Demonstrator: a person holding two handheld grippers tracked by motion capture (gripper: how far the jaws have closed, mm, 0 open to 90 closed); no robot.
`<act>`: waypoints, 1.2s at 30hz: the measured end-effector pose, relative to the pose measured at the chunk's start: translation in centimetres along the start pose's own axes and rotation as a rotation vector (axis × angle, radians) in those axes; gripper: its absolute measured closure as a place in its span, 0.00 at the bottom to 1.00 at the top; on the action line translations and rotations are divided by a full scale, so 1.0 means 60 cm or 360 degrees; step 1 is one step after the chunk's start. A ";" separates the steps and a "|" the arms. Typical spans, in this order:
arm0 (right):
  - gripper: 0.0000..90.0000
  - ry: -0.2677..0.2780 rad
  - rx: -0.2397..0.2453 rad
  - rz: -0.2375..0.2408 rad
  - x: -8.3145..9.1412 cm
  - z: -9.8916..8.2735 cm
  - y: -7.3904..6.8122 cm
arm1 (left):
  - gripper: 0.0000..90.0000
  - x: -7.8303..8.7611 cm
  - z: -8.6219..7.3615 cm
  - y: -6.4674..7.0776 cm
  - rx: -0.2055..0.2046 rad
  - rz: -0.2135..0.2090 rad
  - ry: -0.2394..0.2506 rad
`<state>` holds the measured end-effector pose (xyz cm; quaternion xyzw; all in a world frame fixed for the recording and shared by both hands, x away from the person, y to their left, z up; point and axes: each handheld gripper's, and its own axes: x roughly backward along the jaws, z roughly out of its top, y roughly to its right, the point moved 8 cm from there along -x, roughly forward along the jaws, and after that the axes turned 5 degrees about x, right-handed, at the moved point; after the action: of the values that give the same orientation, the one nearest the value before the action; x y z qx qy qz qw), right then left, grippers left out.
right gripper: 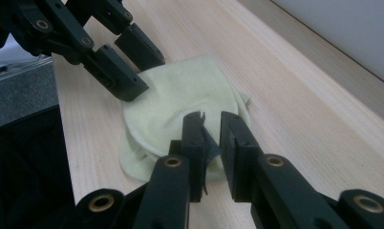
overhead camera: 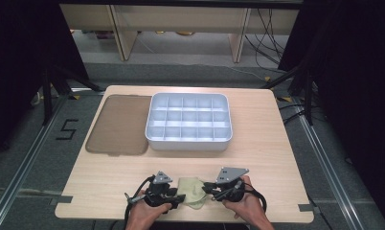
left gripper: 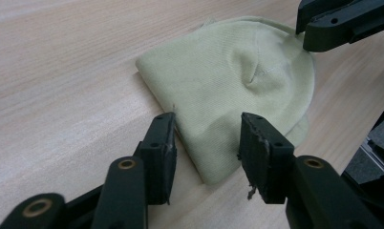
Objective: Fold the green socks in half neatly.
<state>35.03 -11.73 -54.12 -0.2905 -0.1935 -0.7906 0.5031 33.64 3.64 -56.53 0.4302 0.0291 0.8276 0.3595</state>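
Two grippers meet over one small thing in the high view: a pale yellow-green knitted cloth (overhead camera: 191,190), perhaps a folded sock or small cap, lying near the front edge of the wooden surface (overhead camera: 257,158), between the left gripper (overhead camera: 177,197) and the right gripper (overhead camera: 206,188). Behind it, well apart, stand a white compartment tray (overhead camera: 188,142) and a brown lid (overhead camera: 118,124) beside it. In the left gripper view the fingers (left gripper: 164,143) stand wide apart, and the near corner of the cloth (left gripper: 228,90) lies between them on the surface; I cannot tell if the pads touch it already. The fabric looks soft, thin and very light, with a fine rib and a small crease in the middle, so I judge it will fold and sag when lifted and will not slip much on rubber pads. A good place to take it seems to be a folded edge or corner, where several layers come together. In the right gripper view the fingers (right gripper: 195,138) are narrow, nearly together, at the opposite rounded edge of the cloth (right gripper: 180,95); a dark bit shows in the gap, but whether cloth is pinched there I cannot say for sure.
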 end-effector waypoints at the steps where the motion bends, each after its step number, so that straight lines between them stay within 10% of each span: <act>1: 0.89 0.0000 0.0000 0.0000 0.000 0.000 0.000 | 0.63 0.000 0.000 -0.001 -0.0017 0.0009 -0.0007; 15: 0.90 0.0009 0.0032 0.0014 -0.003 0.004 -0.006 | 0.88 -0.003 0.001 0.005 0.0039 -0.0010 0.0085; 36: 0.91 0.0000 0.0133 0.0194 -0.050 0.024 -0.072 | 0.91 0.025 0.015 0.010 -0.0174 0.0091 0.0090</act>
<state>32.44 -7.01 -55.03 -0.2804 -0.2083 -0.7498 0.5619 33.44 3.90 -54.71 0.3871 -0.0184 0.8497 0.3576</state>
